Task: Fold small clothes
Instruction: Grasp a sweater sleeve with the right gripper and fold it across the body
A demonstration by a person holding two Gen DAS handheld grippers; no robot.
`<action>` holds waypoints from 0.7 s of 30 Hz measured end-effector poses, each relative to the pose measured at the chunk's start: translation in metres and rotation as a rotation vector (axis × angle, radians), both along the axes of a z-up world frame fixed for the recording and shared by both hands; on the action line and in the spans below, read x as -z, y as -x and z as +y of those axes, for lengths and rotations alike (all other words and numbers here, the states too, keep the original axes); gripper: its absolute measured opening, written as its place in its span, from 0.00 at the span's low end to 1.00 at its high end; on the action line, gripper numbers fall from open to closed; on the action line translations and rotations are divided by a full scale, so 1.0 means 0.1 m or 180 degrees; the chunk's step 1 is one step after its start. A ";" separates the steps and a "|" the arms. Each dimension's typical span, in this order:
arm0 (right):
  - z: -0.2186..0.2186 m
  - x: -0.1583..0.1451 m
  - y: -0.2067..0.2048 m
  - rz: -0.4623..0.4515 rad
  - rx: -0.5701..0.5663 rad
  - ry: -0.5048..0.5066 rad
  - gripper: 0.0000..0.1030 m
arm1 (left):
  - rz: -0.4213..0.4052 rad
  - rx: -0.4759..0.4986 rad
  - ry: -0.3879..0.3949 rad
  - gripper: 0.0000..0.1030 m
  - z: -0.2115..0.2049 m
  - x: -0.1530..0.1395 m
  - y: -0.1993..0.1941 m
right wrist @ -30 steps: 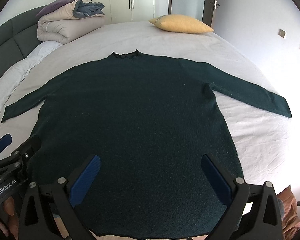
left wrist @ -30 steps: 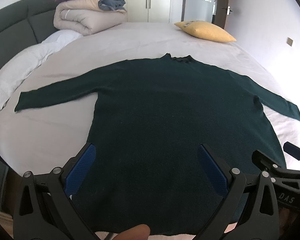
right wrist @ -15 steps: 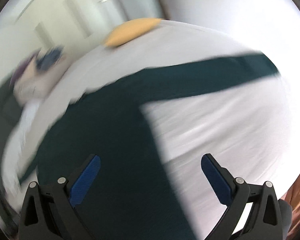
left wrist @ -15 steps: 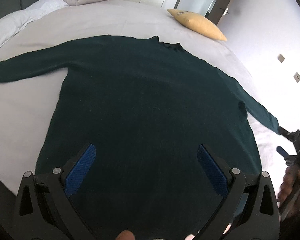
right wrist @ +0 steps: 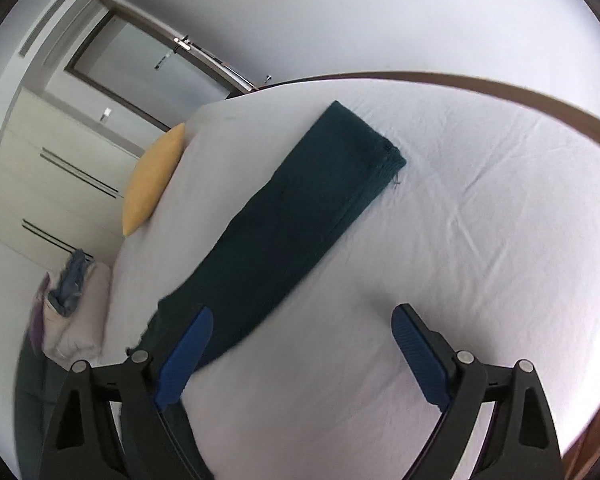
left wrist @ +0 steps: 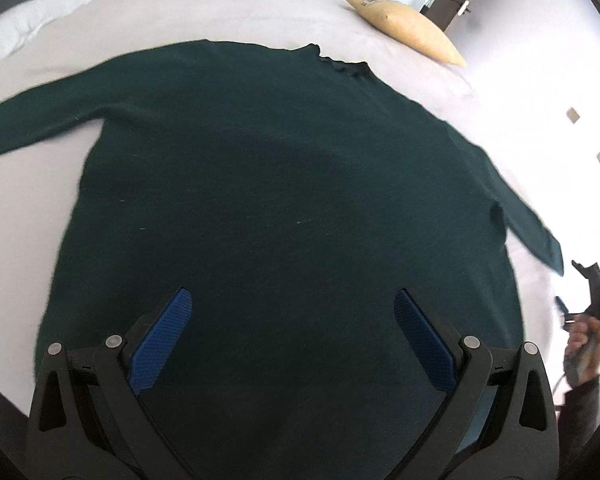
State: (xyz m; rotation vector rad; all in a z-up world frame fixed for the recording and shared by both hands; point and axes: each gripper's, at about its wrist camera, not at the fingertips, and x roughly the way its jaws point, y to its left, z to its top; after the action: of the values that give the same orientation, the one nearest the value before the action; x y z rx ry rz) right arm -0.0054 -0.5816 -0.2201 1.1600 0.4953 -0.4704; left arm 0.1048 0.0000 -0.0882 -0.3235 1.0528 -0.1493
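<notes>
A dark green long-sleeved sweater lies flat on the white bed, sleeves spread, collar at the far side. My left gripper is open and empty, hovering above the sweater's lower body. My right gripper is open and empty above the sheet, close to the sweater's right sleeve, whose cuff points away. The right gripper also shows at the right edge of the left wrist view, beyond the right cuff.
A yellow pillow lies at the far side of the bed. A folded duvet and clothes sit by the headboard. White pillows lie at the far left. The bed's wooden edge curves past the sleeve.
My right gripper swung right from the sweater's hem to the right sleeve and tilted. My left gripper rose and moved forward over the sweater's body. Both stayed open.
</notes>
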 end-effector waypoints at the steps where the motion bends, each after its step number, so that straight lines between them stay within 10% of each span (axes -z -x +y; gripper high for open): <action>1: -0.05 0.04 -0.02 -0.0024 0.0031 -0.0048 0.90 | 0.0001 -0.0019 0.0065 1.00 0.01 0.01 -0.02; 10: -0.65 0.20 -0.12 -0.0437 0.0560 -0.0379 0.75 | -0.0037 -0.0130 0.0475 1.00 0.18 0.09 -0.18; 17: -0.77 0.18 -0.22 -0.0226 0.0571 -0.0327 0.11 | -0.0036 -0.0052 0.0592 1.00 0.19 0.17 -0.39; 21: -0.56 -0.19 -0.41 -0.0044 0.0384 0.0148 0.10 | -0.0127 0.0016 0.0696 1.00 0.18 0.10 -0.60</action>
State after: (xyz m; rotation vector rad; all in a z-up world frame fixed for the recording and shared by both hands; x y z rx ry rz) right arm 0.0354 -0.6381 -0.2007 1.1516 0.4018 -0.5748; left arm 0.1643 0.0178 -0.0983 -0.5133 0.9995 -0.2754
